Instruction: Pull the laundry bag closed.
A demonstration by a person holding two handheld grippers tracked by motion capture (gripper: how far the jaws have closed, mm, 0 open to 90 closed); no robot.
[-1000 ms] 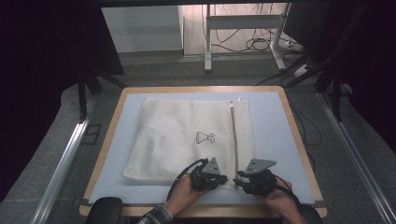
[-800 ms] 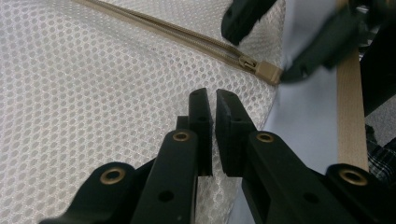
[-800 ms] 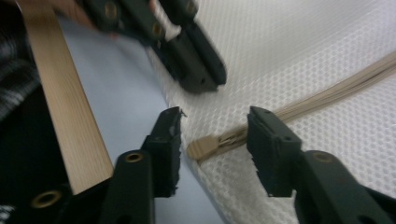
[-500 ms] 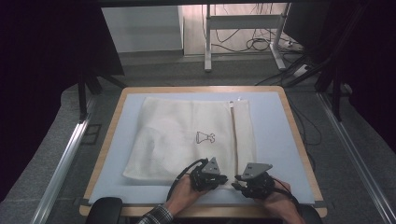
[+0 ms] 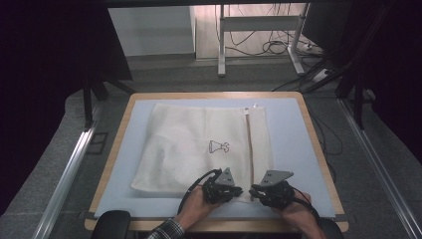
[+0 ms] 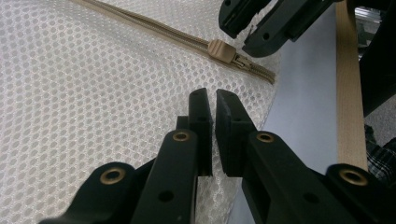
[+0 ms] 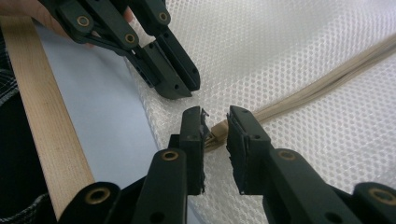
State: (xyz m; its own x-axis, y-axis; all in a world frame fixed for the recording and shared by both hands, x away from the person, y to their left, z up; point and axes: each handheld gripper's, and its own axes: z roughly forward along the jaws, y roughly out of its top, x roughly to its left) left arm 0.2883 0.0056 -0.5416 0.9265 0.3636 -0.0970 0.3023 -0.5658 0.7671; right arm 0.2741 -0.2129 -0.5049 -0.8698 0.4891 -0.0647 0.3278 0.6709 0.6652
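A white mesh laundry bag [image 5: 199, 144] lies flat on the blue mat [image 5: 288, 139], with a beige zipper [image 5: 250, 144] running down its right side. My left gripper [image 5: 238, 191] [image 6: 214, 100] is shut on the bag's mesh at its near edge, just left of the zipper's end. My right gripper [image 5: 254, 189] [image 7: 215, 114] faces it from the right. Its jaws have just been closing, and the beige zipper slider [image 7: 215, 133] [image 6: 222, 50] sits between them with a gap still showing. In the right gripper view the left gripper [image 7: 184, 88] is a finger's width from my right jaws.
The mat lies on a table with a wooden rim [image 5: 318, 149], and its near edge [image 7: 42, 121] is right behind both hands. Dark floor, metal rails [image 5: 69, 169] and a desk frame with cables [image 5: 268, 45] surround the table.
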